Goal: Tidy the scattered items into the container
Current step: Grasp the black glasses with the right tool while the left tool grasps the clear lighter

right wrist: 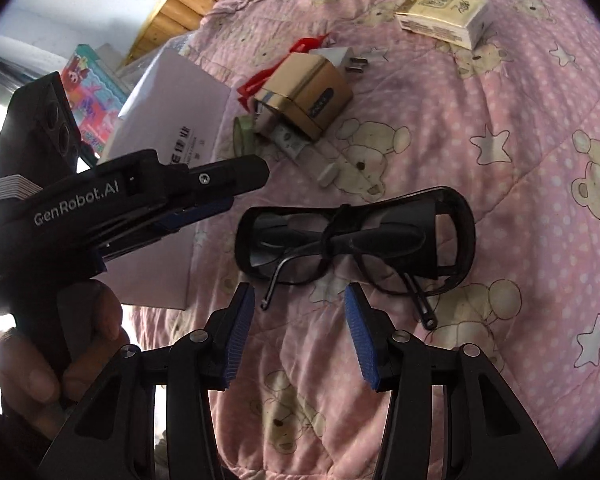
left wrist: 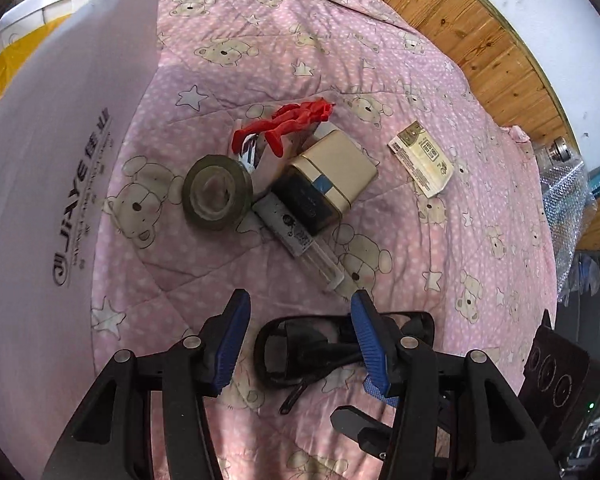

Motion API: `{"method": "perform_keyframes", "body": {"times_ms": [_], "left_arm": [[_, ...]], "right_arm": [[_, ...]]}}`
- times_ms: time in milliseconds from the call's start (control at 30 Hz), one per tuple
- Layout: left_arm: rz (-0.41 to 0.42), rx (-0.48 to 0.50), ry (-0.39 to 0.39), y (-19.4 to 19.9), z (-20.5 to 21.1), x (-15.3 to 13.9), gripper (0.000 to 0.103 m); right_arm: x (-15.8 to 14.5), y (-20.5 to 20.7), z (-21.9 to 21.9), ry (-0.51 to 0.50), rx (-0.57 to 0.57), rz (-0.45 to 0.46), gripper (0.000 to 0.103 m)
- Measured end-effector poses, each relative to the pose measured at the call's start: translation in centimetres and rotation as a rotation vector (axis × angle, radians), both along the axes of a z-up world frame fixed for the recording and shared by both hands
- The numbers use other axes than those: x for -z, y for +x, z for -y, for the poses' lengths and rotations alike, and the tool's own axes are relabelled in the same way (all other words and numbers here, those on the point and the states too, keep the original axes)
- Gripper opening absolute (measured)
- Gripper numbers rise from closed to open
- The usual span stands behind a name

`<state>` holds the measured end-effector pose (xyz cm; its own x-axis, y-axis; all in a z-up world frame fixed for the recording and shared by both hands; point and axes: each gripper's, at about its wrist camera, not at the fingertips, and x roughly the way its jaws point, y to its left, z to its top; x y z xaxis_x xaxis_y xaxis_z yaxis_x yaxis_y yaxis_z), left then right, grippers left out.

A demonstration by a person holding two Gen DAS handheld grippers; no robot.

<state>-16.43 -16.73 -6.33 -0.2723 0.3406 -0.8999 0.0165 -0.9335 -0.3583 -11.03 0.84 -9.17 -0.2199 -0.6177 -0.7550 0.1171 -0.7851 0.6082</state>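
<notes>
Standing beside the scattered pile, white box (left wrist: 60,168) shows no contents.

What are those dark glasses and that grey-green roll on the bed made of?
The glasses look like glossy black plastic: thick moulded frames that catch the light, dark lenses. The roll looks like adhesive tape, wound layers with a dull olive surface around a hollow core; whether plastic or cloth, I can't tell.

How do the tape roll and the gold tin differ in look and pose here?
The tape roll is a round, dull olive ring with an open core; the gold tin is a boxy block with rounded corners, tan-gold with a dark face and a blue patch. The tape roll lies at the left edge of the pile, while the gold tin lies tilted in its middle, over the white tube. Both rest on the pink quilt, outside the white box.
</notes>
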Motion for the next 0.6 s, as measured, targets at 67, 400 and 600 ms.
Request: {"method": "perform_keyframes", "body": {"times_ms": [67, 400, 600], "left_arm": [[0.02, 0.002, -0.003, -1.2, -0.6, 1.1, 0.058], [-0.059, 0.036, -0.165, -3.2, -2.6, 2.7, 0.051], [-0.039, -0.024, -0.103, -2.4, -0.1, 2.5, 0.045]], "right_arm": [[0.4, -0.8, -0.8, -0.003, 0.027, 0.012, 0.05], [-0.3, -3.4, -5.0, 0.191, 0.183, -0.039, 0.055], [0.3, -2.8, -1.3, 0.129, 0.1, -0.003, 0.058]]}}
